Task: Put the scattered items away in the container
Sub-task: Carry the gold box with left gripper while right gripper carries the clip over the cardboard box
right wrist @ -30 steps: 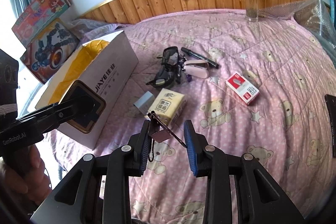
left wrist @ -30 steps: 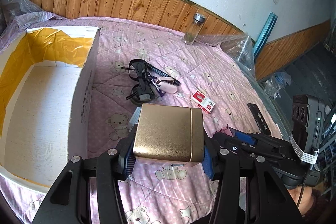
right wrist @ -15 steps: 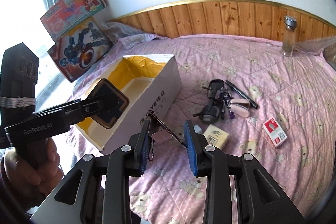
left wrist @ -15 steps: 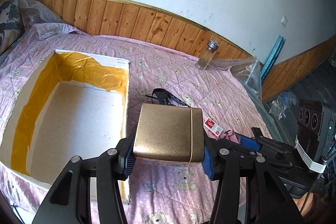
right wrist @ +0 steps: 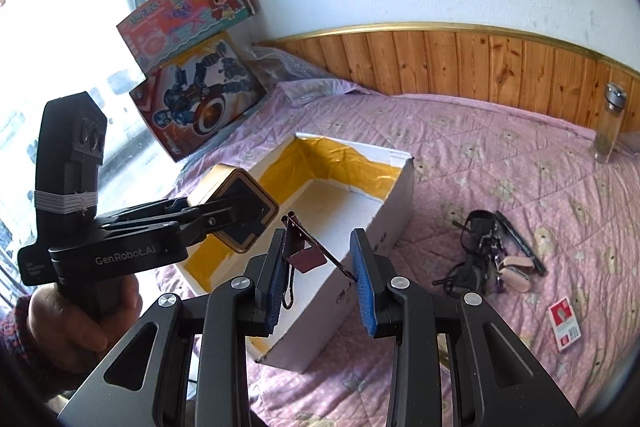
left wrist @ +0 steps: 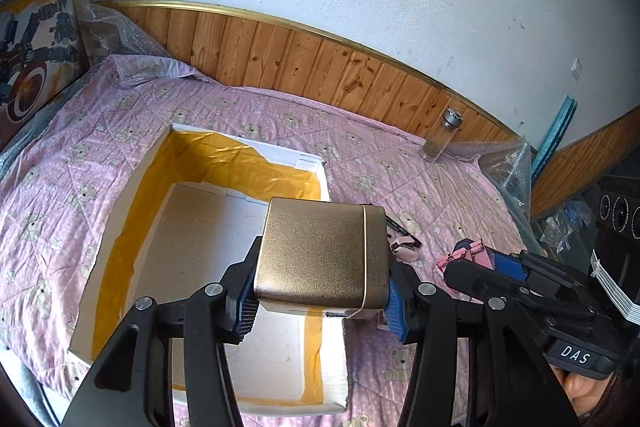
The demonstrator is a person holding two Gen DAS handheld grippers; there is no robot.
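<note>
At frame centre, my left gripper clamps the gold tin over the open box; my right gripper pinches a binder clip (release comes next, I judge).

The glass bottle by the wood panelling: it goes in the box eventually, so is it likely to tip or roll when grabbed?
Probably tippy: the glass bottle stands tall and narrow on the soft quilt. Once down, its round body would likely roll. The glass looks smooth, so perhaps slippery.
</note>
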